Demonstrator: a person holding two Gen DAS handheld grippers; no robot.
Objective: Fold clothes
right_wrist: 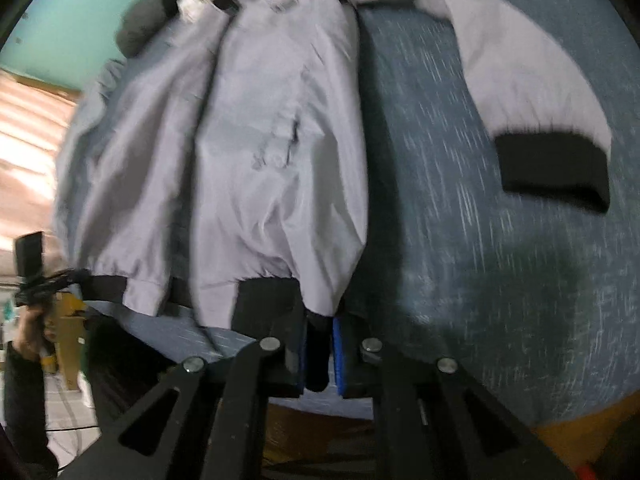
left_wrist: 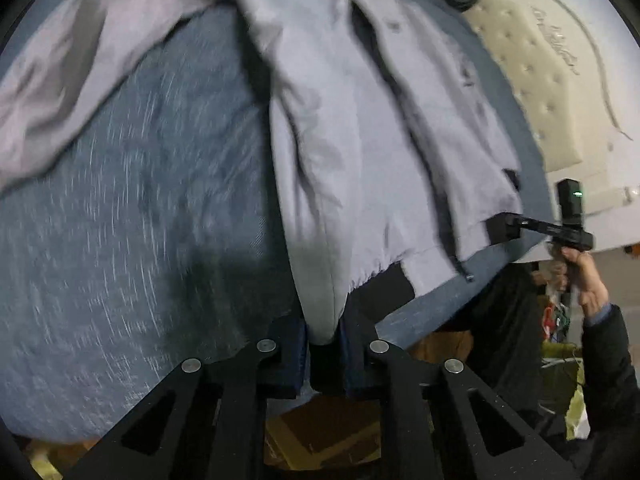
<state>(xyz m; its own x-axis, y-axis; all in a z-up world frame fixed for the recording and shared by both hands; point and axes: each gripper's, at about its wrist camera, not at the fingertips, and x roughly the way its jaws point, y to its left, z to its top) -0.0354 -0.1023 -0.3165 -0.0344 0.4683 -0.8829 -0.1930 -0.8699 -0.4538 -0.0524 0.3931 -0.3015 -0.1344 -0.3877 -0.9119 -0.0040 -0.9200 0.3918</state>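
Lying lengthwise on blue worktop, grey jacket: hem at near edge, collar far. Left tongs, right tongs clamped on hem.

The jacket is thin woven cloth, pale grey-lilac, smooth with a faint sheen and fine creases; its cuff and hem band are matt black ribbed knit. Under it lies a blue-grey heathered cover, matt and slightly coarse, flecked with white. The mattress beside it is cream quilted fabric with tufted dimples. The gripper arms are matt black plastic with dull metal rivets.
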